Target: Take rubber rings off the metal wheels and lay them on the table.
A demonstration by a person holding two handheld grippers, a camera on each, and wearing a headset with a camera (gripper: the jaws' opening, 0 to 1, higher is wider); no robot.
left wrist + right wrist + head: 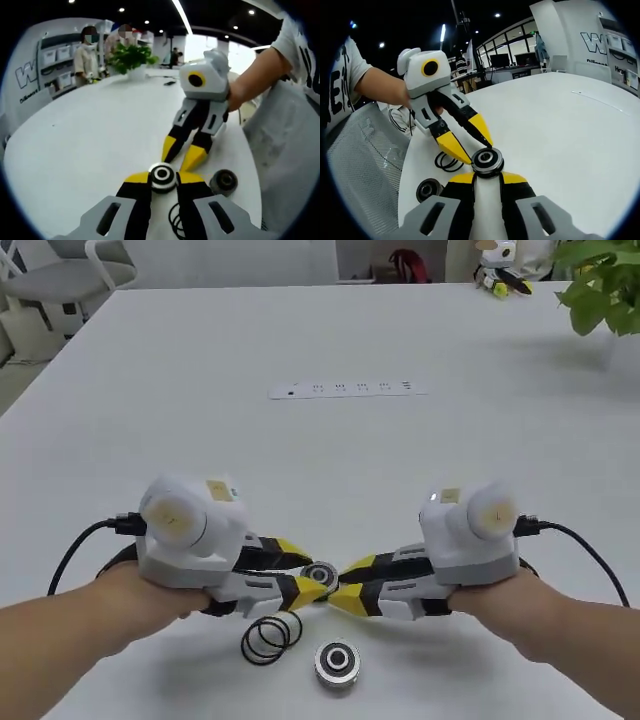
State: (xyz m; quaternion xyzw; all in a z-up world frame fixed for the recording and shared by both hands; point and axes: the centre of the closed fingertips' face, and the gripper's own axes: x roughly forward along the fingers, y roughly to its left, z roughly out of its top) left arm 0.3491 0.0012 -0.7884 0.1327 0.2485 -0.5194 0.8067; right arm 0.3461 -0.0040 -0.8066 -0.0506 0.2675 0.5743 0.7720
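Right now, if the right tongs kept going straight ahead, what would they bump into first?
The small round metal wheel with its dark ring, sitting right at the right tongs' tips. Just behind it, I think, are the left tongs.

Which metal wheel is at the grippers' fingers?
The farther wheel, between the yellow fingers of both grippers; the nearer wheel lies free beside the loose rubber rings.

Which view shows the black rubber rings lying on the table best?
The head view: the rubber rings lie in plain sight on the table. In the left gripper view the left tongs hide most of the rings. In the right gripper view the rings are small and partly behind the left tongs.
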